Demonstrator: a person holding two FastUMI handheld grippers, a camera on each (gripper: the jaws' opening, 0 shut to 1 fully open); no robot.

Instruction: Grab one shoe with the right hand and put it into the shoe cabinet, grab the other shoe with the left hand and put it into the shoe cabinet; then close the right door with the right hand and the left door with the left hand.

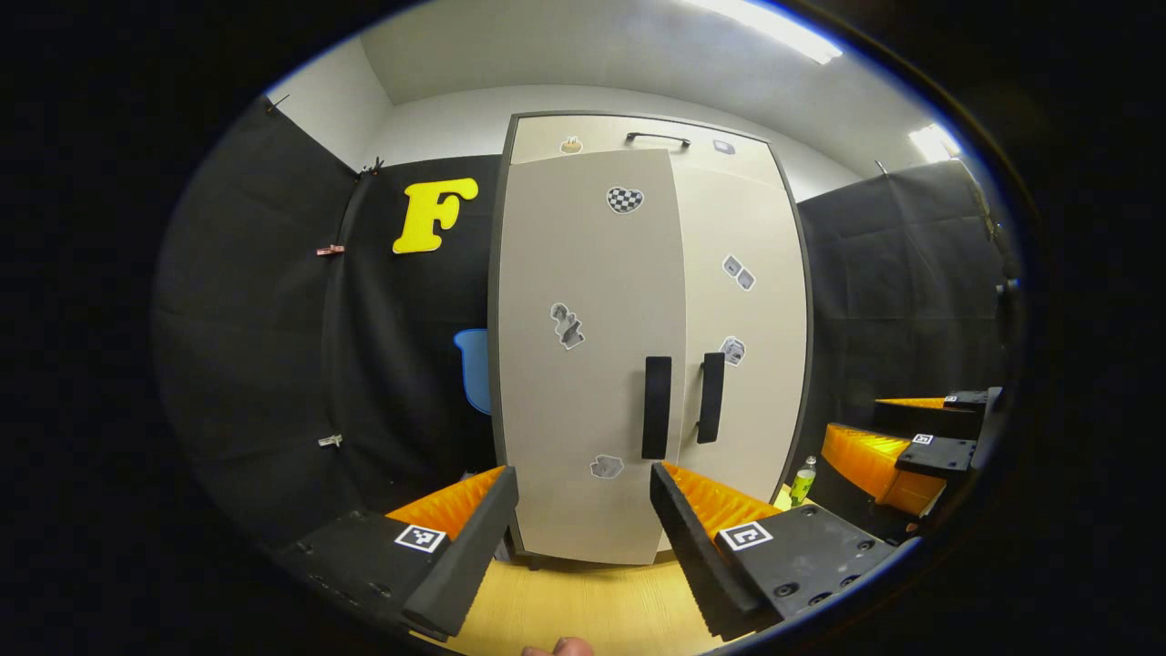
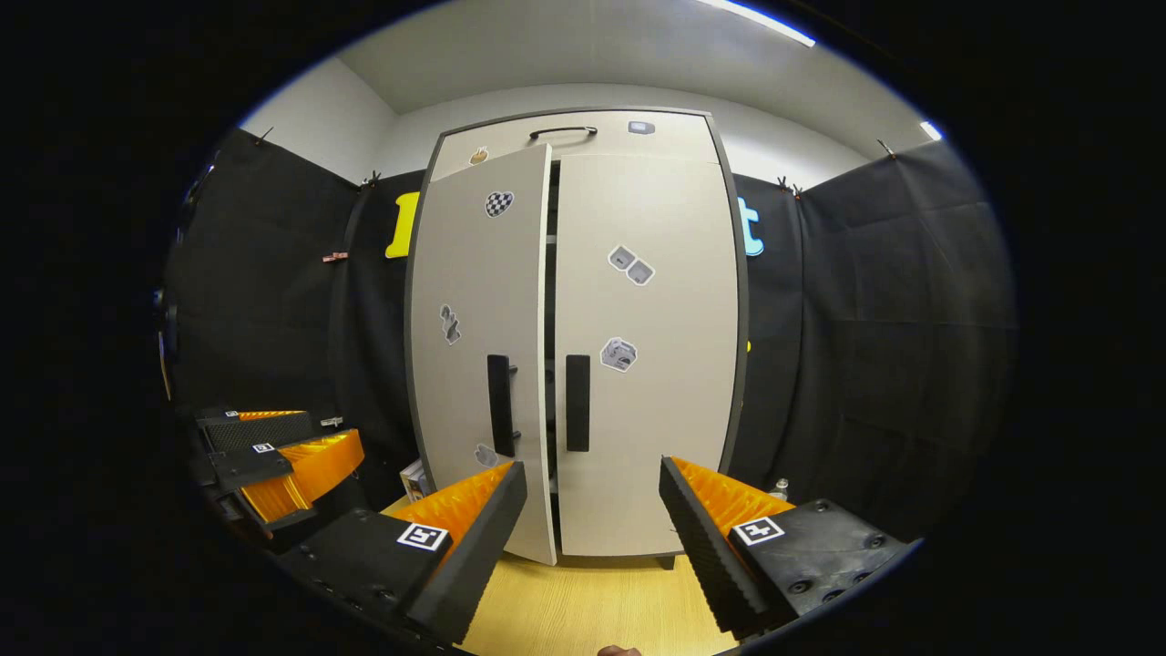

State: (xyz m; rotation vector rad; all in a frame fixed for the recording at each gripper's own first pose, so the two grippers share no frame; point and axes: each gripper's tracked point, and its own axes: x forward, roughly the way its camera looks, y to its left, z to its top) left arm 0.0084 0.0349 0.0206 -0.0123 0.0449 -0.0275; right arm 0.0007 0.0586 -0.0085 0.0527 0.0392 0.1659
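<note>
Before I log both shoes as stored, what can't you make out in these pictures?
- Shoes: hidden. The right door looks closed and the left door stands ajar in the right gripper view, showing a dark slit.
- Cabinet interior: too dark through that slit.
- Left door gap: in the left gripper view the left door overlaps the right one.

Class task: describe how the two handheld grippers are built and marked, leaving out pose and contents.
Each gripper, left and right, has two long wedge-shaped fingers with ridged inner faces, mounted on dark blocks with screw holes. Every block carries a small square black-and-white marker tag. No cables or sleeves are visible.
</note>
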